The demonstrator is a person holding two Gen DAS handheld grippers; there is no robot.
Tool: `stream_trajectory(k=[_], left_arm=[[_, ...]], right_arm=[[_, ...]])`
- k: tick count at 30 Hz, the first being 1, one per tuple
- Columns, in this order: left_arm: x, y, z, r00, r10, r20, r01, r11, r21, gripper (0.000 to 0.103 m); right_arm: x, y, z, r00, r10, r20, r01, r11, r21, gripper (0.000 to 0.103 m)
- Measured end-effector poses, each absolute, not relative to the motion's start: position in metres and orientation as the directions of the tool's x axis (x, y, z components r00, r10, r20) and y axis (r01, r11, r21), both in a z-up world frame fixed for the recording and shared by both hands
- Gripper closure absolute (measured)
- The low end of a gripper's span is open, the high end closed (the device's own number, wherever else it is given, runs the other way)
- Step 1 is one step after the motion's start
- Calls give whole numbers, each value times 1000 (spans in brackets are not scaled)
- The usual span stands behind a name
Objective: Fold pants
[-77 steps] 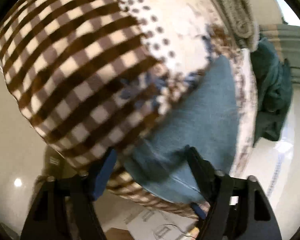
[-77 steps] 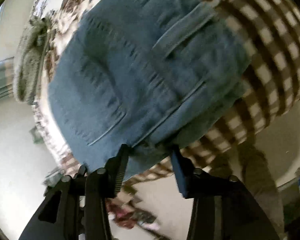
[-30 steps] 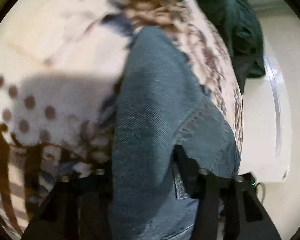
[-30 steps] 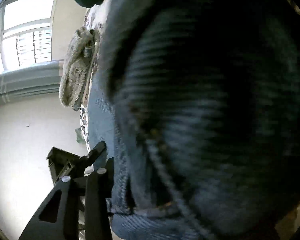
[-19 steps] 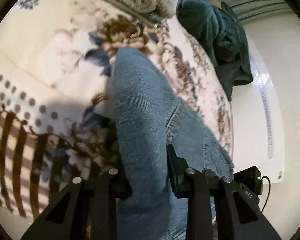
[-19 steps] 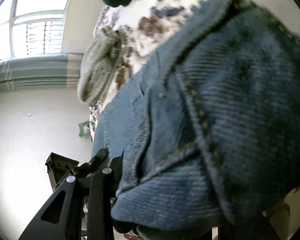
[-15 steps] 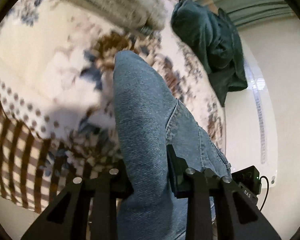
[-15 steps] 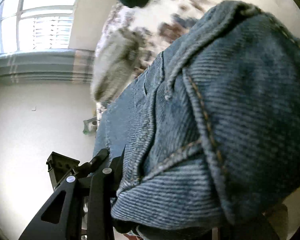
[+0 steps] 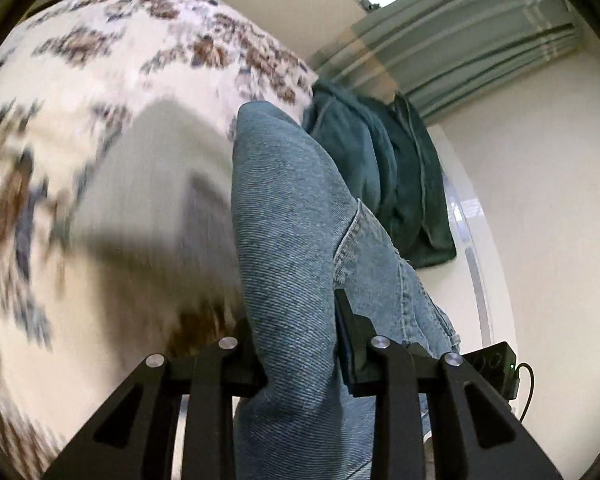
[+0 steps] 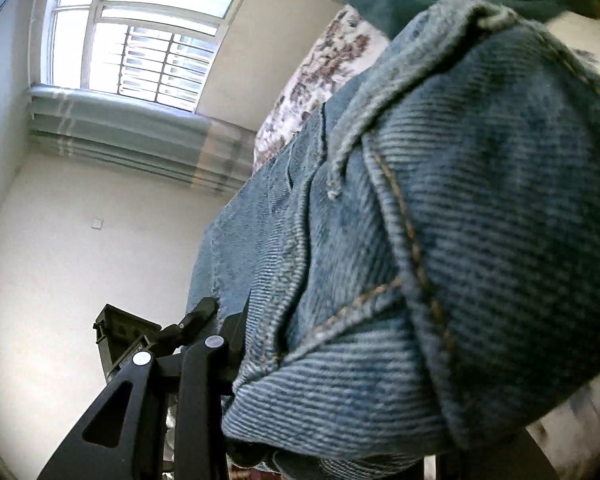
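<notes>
Over the floral bedspread (image 9: 112,128) both grippers, left (image 9: 300,344) and right (image 10: 324,364) (its far finger hidden), have jaws clamped on the jeans (image 9: 296,248), which should travel level, hands matched, so edges meet.

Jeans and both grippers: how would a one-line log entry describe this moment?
task: fold pants | left gripper: shut on jeans | right gripper: shut on jeans | jeans lifted over floral bedspread

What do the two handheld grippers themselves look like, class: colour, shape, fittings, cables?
The left gripper is matte black, with angular struts pierced by triangular cut-outs and silver round bolt heads at the joints. A small black box with a thin cable sits beside it. The right gripper has the same black struts and silver bolts; only one side shows.
</notes>
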State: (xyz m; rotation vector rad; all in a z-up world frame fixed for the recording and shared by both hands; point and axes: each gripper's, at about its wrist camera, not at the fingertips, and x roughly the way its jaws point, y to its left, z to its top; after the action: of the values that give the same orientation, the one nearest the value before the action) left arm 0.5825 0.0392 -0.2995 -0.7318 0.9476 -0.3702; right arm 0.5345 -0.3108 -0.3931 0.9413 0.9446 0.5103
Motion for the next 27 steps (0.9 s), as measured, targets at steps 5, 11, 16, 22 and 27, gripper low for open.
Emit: stream_trajectory(k=[5,11,16,22,27], left_arm=[[684,96,-322,565,-569,-598,4,726,-688,78],[752,130,-408,515,-520,-682,-41,779,-625,78],[753,142,-446,465,-516,-720,-47,798,-601,71],[744,142,-441,434,-503,-747,-69,808,-585,67],[747,146,-439,429,-465,-774,-104,826,-554,67]], right_arm=[[633,-262,-436,533,734,-421,-11,504,864,66],[756,-201,-540,455,730,-510,78,537,840,64],[772,-196,-568,390,699,-599,102,614,783,39],[734,-212,-550,325,637,-699,136,700,701,32],[716,-202,-540,314,632,-708,191,689,700,41]])
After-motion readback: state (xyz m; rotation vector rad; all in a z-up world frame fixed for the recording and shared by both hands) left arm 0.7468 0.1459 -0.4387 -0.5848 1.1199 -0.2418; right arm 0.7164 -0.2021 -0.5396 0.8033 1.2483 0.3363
